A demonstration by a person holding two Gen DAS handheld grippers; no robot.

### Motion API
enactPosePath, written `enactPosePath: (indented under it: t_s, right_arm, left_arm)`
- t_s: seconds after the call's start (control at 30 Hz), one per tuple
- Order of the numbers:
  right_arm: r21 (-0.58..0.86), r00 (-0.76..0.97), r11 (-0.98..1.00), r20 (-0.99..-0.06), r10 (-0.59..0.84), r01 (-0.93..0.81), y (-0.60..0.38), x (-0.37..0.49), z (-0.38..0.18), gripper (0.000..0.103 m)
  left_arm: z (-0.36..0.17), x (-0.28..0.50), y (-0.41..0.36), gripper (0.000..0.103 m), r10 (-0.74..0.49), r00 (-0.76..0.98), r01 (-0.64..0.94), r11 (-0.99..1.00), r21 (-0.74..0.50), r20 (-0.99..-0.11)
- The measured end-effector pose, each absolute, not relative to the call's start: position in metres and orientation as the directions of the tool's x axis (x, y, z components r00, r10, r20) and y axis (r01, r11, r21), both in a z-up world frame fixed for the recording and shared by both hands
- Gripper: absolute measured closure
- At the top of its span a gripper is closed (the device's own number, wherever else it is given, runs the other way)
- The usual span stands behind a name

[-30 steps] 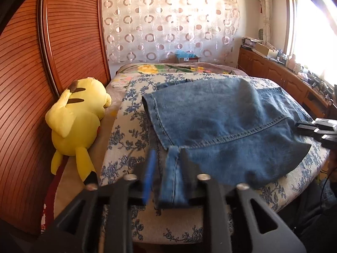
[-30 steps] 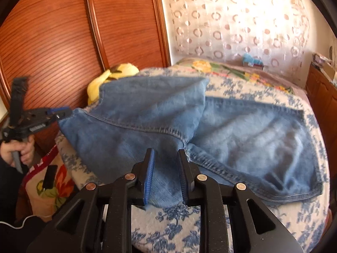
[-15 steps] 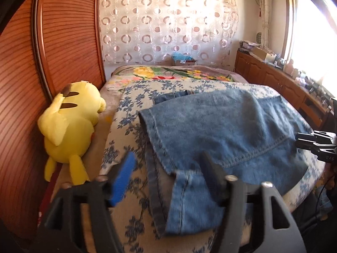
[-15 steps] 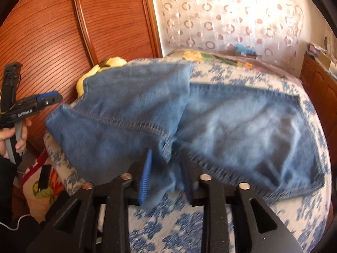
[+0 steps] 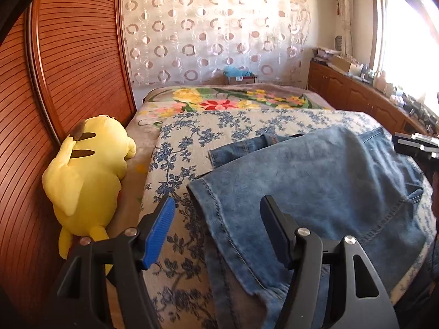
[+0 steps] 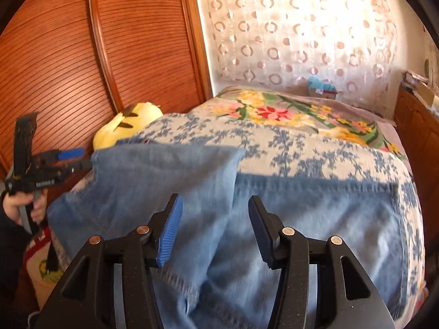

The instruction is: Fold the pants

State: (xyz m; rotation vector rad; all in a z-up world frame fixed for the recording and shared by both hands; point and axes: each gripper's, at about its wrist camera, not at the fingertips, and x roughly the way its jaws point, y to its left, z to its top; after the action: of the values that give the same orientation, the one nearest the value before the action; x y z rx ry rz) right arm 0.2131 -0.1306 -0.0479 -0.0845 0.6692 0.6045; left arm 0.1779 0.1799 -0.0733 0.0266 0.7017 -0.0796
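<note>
Blue denim pants [image 5: 315, 181] lie folded on the flowered bed cover [image 5: 219, 120], one layer doubled over the other. My left gripper [image 5: 218, 201] stands open above the pants' near left edge, and the cloth lies below its fingers, not pinched. In the right wrist view the pants [image 6: 315, 219] fill the near bed. The jaws of my right gripper [image 6: 216, 198] are opening over the fold, with denim beneath them and neither pad pressing on it. The left gripper [image 6: 79, 159] also shows at the far left, held by a hand [image 6: 16, 205].
A yellow plush toy [image 5: 87, 170] lies along the bed's left side against ribbed wooden doors [image 5: 68, 68]. A floral blanket [image 5: 233, 101] covers the far end. Low wooden cabinets [image 5: 356, 96] with clutter line the right wall under a bright window.
Both grippers have let go of the denim and spread their jaws. Both have drawn back from the pants, which now lie flat and folded on the bed.
</note>
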Motion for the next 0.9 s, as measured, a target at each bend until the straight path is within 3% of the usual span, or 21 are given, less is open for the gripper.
enactPosePath:
  t_s: [0.1, 0.17, 0.47, 0.63, 0.8, 0.83, 0.9]
  right_arm:
    - [0.104, 0.626, 0.828, -0.605, 0.492, -0.551, -0.122, 0.228, -0.048, 0.051]
    - [0.099, 0.622, 0.831, -0.616, 0.483, -0.548, -0.118, 0.238, -0.052, 0.05]
    - [0.118, 0.565, 0.84, -0.689, 0.453, -0.529, -0.101, 0.274, -0.08, 0.05]
    - [0.142, 0.538, 0.839, -0.709, 0.456, -0.525, -0.092, 0.293, -0.082, 0.05]
    - [0.166, 0.502, 0.838, -0.735, 0.457, -0.52, -0.086, 0.304, -0.088, 0.051]
    - [0.175, 0.496, 0.837, -0.736, 0.461, -0.518, -0.086, 0.304, -0.089, 0.054]
    - [0.197, 0.484, 0.827, -0.731, 0.482, -0.526, -0.088, 0.304, -0.089, 0.071]
  left_arm:
    - [-0.08, 0.188, 0.181, 0.04, -0.069, 0.747, 0.096, 0.995, 0.005, -0.662]
    - [-0.084, 0.193, 0.182, 0.047, -0.07, 0.737, 0.103, 0.995, 0.009, -0.672]
    - [-0.096, 0.207, 0.187, 0.063, -0.128, 0.7, 0.144, 0.989, -0.036, -0.703]
    - [-0.09, 0.212, 0.19, 0.069, -0.166, 0.711, 0.163, 0.984, -0.069, -0.684]
    - [-0.082, 0.211, 0.188, 0.096, -0.166, 0.73, 0.159, 0.985, -0.071, -0.663]
    - [-0.079, 0.21, 0.187, 0.098, -0.17, 0.734, 0.164, 0.984, -0.07, -0.657]
    - [-0.073, 0.209, 0.184, 0.102, -0.163, 0.746, 0.167, 0.984, -0.056, -0.645]
